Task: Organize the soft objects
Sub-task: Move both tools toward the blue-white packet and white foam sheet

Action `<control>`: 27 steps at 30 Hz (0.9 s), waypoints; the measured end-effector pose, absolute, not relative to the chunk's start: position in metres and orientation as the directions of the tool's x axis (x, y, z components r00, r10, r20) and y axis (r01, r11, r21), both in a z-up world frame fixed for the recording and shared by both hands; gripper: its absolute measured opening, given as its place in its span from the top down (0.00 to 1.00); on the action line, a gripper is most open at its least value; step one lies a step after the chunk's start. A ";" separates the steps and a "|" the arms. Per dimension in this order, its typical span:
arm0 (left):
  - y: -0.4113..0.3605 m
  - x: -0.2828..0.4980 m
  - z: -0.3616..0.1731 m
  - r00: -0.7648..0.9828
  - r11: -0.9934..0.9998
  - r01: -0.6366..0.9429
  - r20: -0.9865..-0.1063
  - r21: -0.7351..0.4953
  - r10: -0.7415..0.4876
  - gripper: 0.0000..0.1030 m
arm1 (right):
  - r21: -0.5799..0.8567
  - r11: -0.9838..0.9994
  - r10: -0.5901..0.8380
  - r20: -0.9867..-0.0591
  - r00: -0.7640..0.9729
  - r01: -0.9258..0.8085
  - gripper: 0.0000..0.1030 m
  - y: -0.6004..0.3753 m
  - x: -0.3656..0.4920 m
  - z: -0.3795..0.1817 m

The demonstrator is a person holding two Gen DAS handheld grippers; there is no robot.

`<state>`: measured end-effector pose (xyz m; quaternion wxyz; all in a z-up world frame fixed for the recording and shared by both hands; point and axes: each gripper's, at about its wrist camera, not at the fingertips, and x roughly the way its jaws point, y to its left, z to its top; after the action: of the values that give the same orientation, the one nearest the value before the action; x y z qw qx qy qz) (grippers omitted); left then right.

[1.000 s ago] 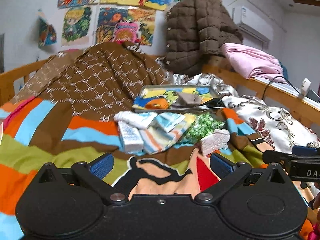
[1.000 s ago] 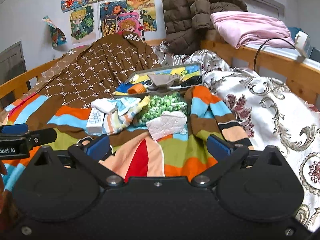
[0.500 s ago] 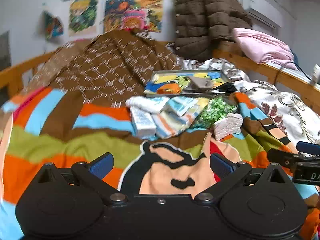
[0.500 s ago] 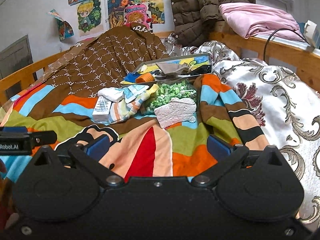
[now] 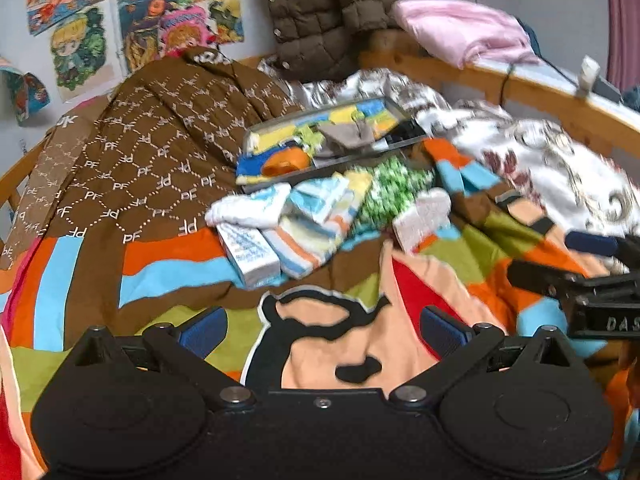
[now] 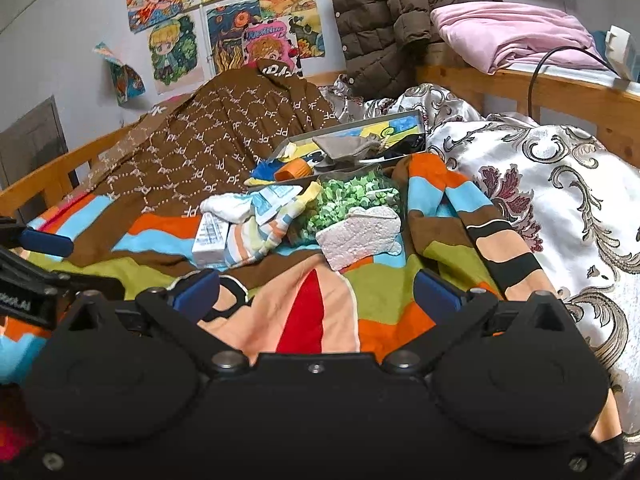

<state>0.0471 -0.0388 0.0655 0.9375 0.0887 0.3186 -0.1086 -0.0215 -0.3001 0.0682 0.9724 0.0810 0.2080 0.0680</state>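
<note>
Both sets of tongs are spread wide and grip nothing. The left tongs [image 5: 322, 330] hang low over the striped blanket [image 5: 168, 276], above its cartoon bear patch, and the right tongs [image 6: 316, 290] sit just beside them to the right, over the red wedge of the same patch. Each shows at the edge of the other's view.

Ahead, well clear of both, lies the heap of soft things. Nearest the left tongs is a small white box [image 5: 250, 254], with a white sock [image 5: 250, 210] behind it and striped socks [image 5: 316, 236] touching its right side. A green speckled cloth [image 6: 352, 200] lies further right, and a pale textured sponge [image 6: 360, 236] rests against its front edge, closest to the right tongs. Behind the heap a tray [image 6: 352, 132] already carries a grey cloth [image 6: 344, 146] and an orange piece [image 6: 294, 169].

From here, the socks overlap, so a pinch from above would likely catch two layers at once, or snag the blanket underneath and drag it along. The box is stiff and touches the socks; closing near that seam could knock it sideways. The left view is smeared with motion, so a fast approach risks misjudging the reach. With the tongs this close together, both going for the heap at once could make them collide.
</note>
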 end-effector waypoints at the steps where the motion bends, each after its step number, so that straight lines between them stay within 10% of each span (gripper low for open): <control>1: -0.038 0.049 0.066 0.779 0.963 0.254 -0.610 0.093 -0.147 0.01 | 0.190 0.978 0.161 -0.390 0.907 -0.091 0.01 -0.300 -0.021 0.069; 27: -0.025 0.117 0.014 0.805 0.970 0.242 -0.563 0.025 -0.186 0.01 | 0.118 0.991 0.103 -0.397 0.912 -0.061 0.01 -0.301 0.109 0.051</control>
<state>0.1171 -0.0252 0.0136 0.9489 0.0479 0.2909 -0.1126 0.1095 -0.3011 0.0507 0.9764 0.0514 0.2055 0.0421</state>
